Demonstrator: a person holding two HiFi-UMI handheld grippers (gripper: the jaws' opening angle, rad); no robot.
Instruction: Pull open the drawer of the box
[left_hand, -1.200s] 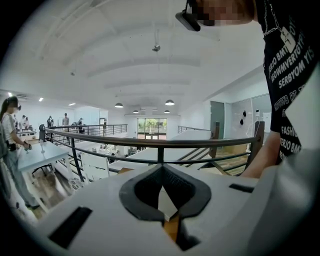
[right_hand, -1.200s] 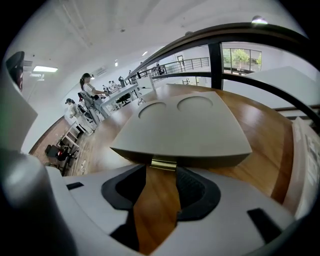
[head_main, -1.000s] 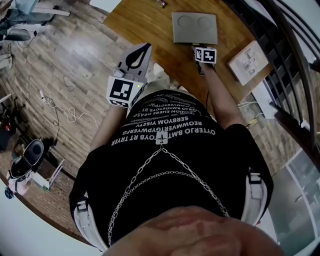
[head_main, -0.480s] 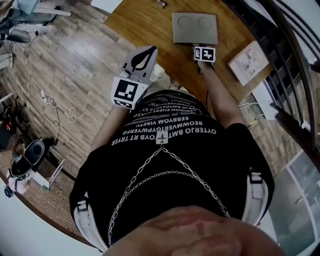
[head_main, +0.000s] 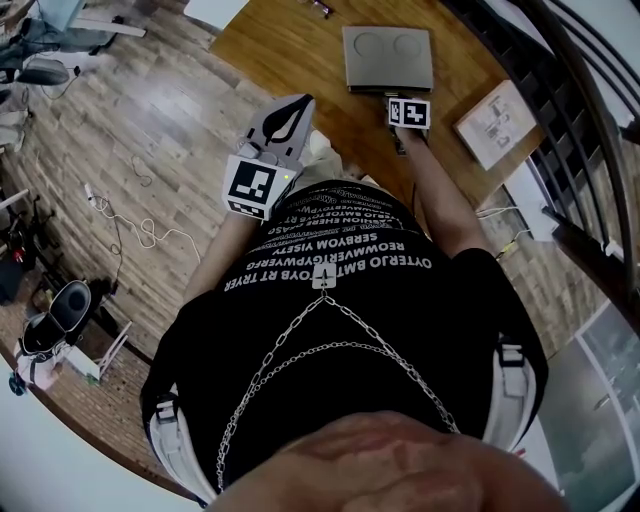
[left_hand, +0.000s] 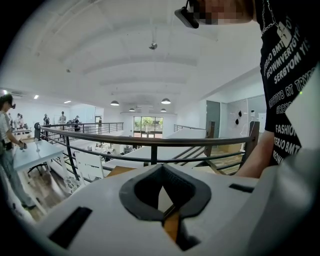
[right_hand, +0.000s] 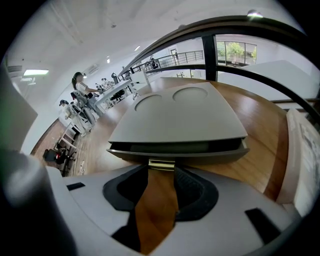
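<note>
A flat grey box (head_main: 388, 58) with two round dents in its lid lies on the wooden table (head_main: 290, 50). In the right gripper view its drawer (right_hand: 177, 148) stands a slit out, with a dark gap under the lid. A small brass handle (right_hand: 161, 164) sits between the tips of my right gripper (right_hand: 161, 168), whose jaws have just been closing and now press on it. That right gripper (head_main: 395, 97) is at the box's near edge. My left gripper (head_main: 296, 102) hangs by the table's near left corner, shut and empty, well apart from the box.
A white framed sheet (head_main: 497, 125) lies on the table right of the box, with a dark railing (head_main: 565, 120) beyond it. Dark glasses (head_main: 322, 8) lie at the table's far edge. Cables (head_main: 130, 225) trail over the plank floor at left.
My left gripper has drifted a little to the right and up towards the table. The right gripper has stayed at the box's front edge.
</note>
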